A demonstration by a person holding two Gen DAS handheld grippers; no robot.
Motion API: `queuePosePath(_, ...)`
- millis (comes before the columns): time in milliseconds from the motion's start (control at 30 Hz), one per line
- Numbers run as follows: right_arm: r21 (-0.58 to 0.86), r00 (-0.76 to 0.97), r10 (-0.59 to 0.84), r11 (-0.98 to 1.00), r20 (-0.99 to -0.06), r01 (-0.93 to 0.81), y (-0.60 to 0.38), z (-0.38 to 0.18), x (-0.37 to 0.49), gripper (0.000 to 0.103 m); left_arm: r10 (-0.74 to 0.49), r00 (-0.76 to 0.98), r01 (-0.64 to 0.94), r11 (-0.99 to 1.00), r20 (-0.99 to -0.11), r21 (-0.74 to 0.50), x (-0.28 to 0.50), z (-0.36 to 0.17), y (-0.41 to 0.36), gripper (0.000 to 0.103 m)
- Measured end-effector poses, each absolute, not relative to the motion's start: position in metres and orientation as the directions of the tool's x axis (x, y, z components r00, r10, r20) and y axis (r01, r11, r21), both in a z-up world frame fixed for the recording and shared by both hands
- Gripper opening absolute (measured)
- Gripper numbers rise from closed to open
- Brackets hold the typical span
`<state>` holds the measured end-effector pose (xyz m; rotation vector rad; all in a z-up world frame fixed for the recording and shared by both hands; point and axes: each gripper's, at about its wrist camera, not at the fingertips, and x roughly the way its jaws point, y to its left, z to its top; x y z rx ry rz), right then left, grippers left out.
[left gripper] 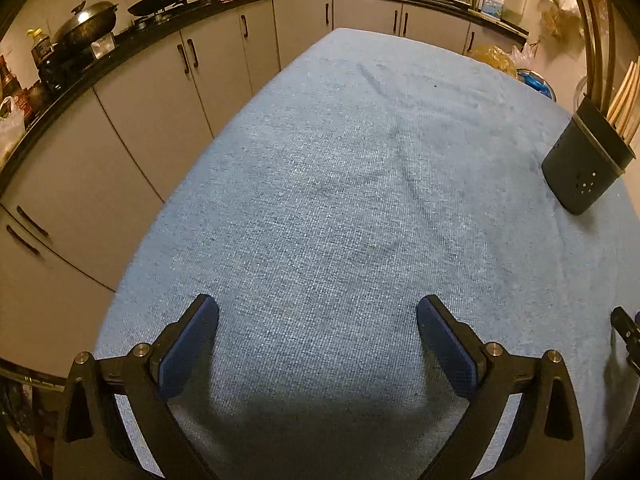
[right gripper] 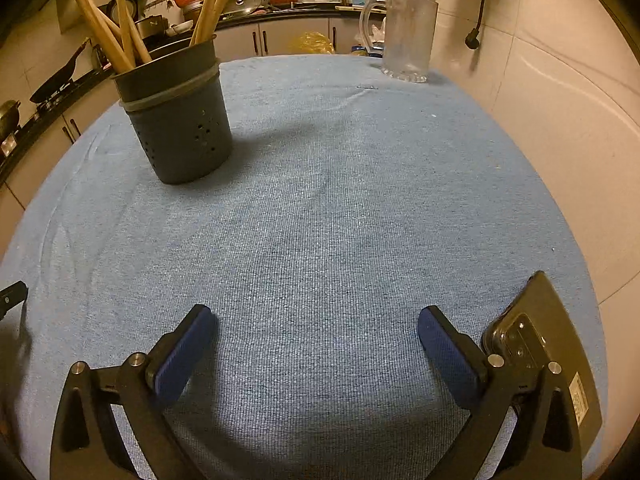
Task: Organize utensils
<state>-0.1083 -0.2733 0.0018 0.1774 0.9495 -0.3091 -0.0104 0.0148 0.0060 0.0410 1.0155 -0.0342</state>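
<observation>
Both sets of blue-padded fingers, left gripper (left gripper: 318, 322) and right gripper (right gripper: 318, 326), stand wide with nothing between them, angled down over the bare blue-clothed tabletop (right gripper: 340, 200). Utensils (right gripper: 120, 36) all stand in the dark holder (right gripper: 180, 128), far left in the right view. No loose utensils visible; task looks done. Phone (right gripper: 536, 340) beside the right finger.

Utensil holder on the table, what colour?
Dark grey utensil holder, with small drain holes low on its side and a paler band under the rim. Clearest in the right wrist view.
</observation>
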Motion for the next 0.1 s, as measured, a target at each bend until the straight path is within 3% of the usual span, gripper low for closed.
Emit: queuePosePath(100,0.014,0.542,-0.181,0.942,-0.821,0.336,-0.2757,0.0016,-0.1048,0.103,-0.011,0.531,0.047,0.999,-0.847,0.016,-0.0110,0.0049,0.0143,0.102)
